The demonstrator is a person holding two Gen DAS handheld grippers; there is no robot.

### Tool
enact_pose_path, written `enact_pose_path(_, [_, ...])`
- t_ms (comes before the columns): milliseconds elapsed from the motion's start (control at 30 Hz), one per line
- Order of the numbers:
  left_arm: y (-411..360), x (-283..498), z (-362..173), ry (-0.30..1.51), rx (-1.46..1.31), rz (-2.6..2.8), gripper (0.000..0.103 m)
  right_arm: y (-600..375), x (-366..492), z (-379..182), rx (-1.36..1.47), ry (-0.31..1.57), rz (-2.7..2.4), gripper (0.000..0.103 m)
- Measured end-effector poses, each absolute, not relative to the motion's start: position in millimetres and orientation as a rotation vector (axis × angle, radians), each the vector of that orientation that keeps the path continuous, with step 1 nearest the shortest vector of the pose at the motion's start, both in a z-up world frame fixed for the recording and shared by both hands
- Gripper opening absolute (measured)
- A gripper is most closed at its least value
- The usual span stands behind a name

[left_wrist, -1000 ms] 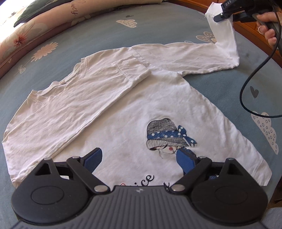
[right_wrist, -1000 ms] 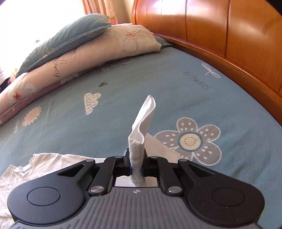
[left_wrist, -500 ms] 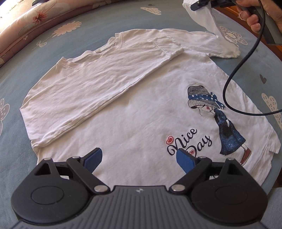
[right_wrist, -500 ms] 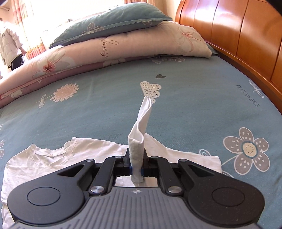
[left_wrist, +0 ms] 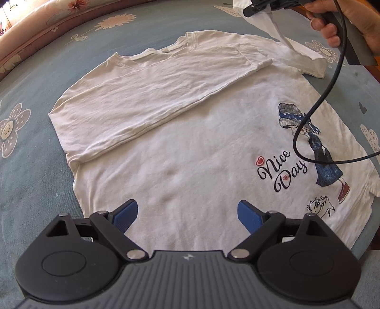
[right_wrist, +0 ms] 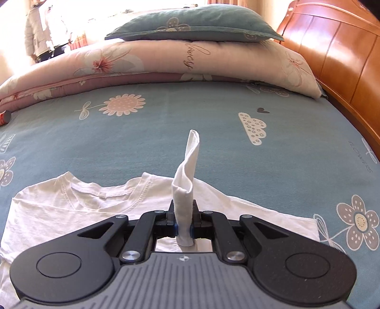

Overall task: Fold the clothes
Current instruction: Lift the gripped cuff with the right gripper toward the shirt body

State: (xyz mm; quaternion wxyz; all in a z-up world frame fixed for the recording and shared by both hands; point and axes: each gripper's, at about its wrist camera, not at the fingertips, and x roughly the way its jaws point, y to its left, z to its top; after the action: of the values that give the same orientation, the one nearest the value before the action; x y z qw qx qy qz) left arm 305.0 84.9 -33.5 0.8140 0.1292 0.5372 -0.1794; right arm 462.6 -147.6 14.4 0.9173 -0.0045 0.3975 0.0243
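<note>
A white long-sleeved shirt [left_wrist: 190, 133] with a girl print and "Nice Day" lies flat on the blue bedsheet [left_wrist: 35, 78]. One sleeve is folded across its chest. My left gripper [left_wrist: 187, 214] hovers open above the shirt's lower part, nothing between its blue pads. My right gripper [right_wrist: 184, 225] is shut on the cuff of the other sleeve [right_wrist: 186, 190], which sticks up between the jaws. In the left wrist view that right gripper [left_wrist: 256, 8] holds the sleeve [left_wrist: 282, 40] lifted at the top right, over the shirt's shoulder.
A pink floral quilt [right_wrist: 166, 64] with a blue pillow [right_wrist: 194, 23] on it lies along the far side of the bed. A wooden headboard [right_wrist: 344, 59] rises at the right. A black cable [left_wrist: 315, 107] hangs over the shirt. A person [right_wrist: 40, 31] stands far back.
My right gripper has carried the sleeve cuff inward from the outstretched side toward the shirt's body. The left gripper has shifted along the shirt, so the print now lies to its right.
</note>
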Motion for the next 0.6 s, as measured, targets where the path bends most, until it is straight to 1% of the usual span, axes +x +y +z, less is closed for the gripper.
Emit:
enact_pose_path(167, [94,299,-38,1.161,0.279,-0.386,0.091,-101,462,6,-0.084,0.81,0.121,0.01])
enact_pose_path(600, [119,291,-47,1.182,0.252,-0.371,0.091,-15,465,-4,-0.125,0.814,0.256,0.01])
